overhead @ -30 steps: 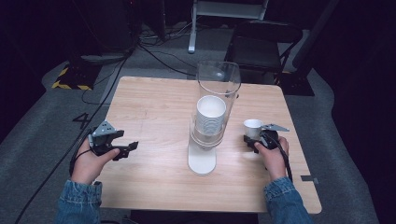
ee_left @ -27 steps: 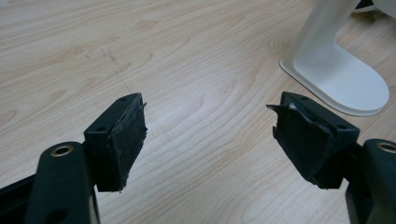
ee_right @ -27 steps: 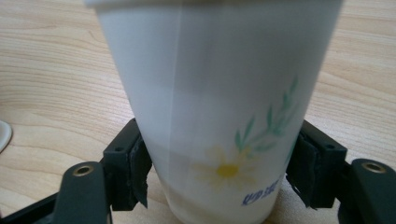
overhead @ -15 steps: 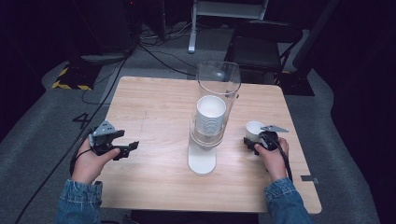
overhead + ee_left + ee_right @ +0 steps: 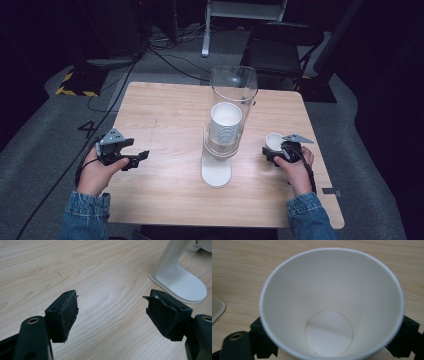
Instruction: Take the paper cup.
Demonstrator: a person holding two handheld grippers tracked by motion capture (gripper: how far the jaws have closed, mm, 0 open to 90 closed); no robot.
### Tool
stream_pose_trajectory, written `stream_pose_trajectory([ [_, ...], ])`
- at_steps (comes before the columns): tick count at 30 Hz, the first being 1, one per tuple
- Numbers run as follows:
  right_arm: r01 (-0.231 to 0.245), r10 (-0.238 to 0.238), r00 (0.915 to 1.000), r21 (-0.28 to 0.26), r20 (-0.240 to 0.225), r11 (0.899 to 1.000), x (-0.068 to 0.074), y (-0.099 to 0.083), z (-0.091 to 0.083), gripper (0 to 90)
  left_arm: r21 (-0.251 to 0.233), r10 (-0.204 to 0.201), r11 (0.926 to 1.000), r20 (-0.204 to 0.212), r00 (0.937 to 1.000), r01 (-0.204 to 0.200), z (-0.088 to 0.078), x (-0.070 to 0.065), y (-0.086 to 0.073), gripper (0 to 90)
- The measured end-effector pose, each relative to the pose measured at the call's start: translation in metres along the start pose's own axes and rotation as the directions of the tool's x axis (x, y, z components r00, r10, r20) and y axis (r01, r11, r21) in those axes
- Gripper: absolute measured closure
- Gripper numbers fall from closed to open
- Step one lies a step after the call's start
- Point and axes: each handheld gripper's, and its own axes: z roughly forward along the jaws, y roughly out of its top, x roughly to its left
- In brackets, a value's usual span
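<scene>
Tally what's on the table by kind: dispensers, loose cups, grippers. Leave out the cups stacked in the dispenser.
Cup dispenser: 1, white stand with a clear tube
Loose paper cup: 1, white, upright, between the right gripper's jaws
Grippers: 2, left gripper and right gripper
Total: 4

Black chair (image 5: 282, 47), floor cables (image 5: 165, 55)

cup (image 5: 274, 140) right of dispenser (image 5: 226, 135), both on table (image 5: 165, 115)

A white paper cup (image 5: 274, 141) stands upright at the right claw (image 5: 270, 152).
</scene>
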Motion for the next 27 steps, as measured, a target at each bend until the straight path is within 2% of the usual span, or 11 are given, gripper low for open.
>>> stream_pose_trajectory([
  [3, 0.025, -0.026, 0.9991, -0.031, -0.032, 0.999, 0.005, 0.006, -0.013, 15.8, 0.001, -0.009, 1.0, 0.002, 1.0, 0.009, 0.0, 0.0, 0.0, 24.9],
  [9, 0.035, -0.035, 0.9994, -0.072, -0.001, 0.997, 0.009, 0.012, -0.027, 15.8, 0.001, -0.004, 1.0, 0.007, 1.0, 0.004, 0.002, 0.0, 0.002, 24.9],
  [18, 0.066, -0.073, 0.9964, -0.15, -0.042, 0.987, 0.019, 0.023, -0.058, 15.7, 0.006, 0.005, 1.0, 0.004, 1.0, -0.005, 0.002, -0.003, 0.003, 24.9],
  [19, 0.073, -0.085, 0.9937, -0.158, -0.073, 0.985, 0.022, 0.025, -0.066, 15.7, 0.01, 0.018, 0.9998, 0.008, 0.9998, -0.019, 0.002, -0.006, 0.001, 25.0],
  [21, 0.08, -0.098, 0.9896, -0.162, -0.105, 0.983, 0.027, 0.026, -0.075, 15.7, 0.017, 0.029, 0.9994, 0.015, 0.9995, -0.029, 0.0, -0.01, 0.001, 25.0],
  [27, 0.124, -0.159, 0.9676, -0.178, -0.196, 0.976, 0.049, 0.031, -0.095, 15.8, 0.005, 0.055, 0.9984, 0.037, 0.9978, -0.056, -0.002, -0.02, 0.004, 24.9],
])
